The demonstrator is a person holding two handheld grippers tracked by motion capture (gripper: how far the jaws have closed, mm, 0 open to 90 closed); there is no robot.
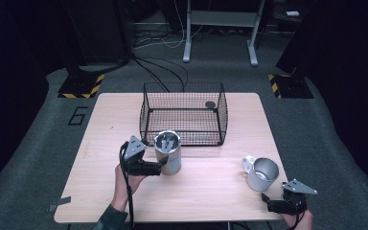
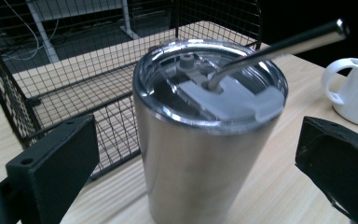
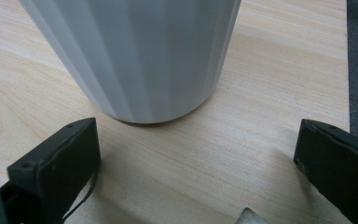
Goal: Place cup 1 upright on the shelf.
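2 black grippers (image 1: pixel 162 165) (image 1: pixel 264 196) with grey 3-cornered plates, trailing black cables, screw-holed jaws; dark green sleeve (image 1: pixel 111 219).

On my feed a black wire basket (image 1: pixel 183 114) stands on the far half of the wooden bench (image 1: pixel 211 191), open at the top, with a small dark round thing (image 1: pixel 210 104) lying inside near its far right corner (too small for me to tell what it is). Beyond the bench I see grey floor, a loose tangle of cables (image 1: pixel 160 67), and the two white legs of a frame (image 1: pixel 220 33). Yellow-and-black striped plates (image 1: pixel 80 86) sit left and right. A "6" (image 1: pixel 77 115) marks the floor.
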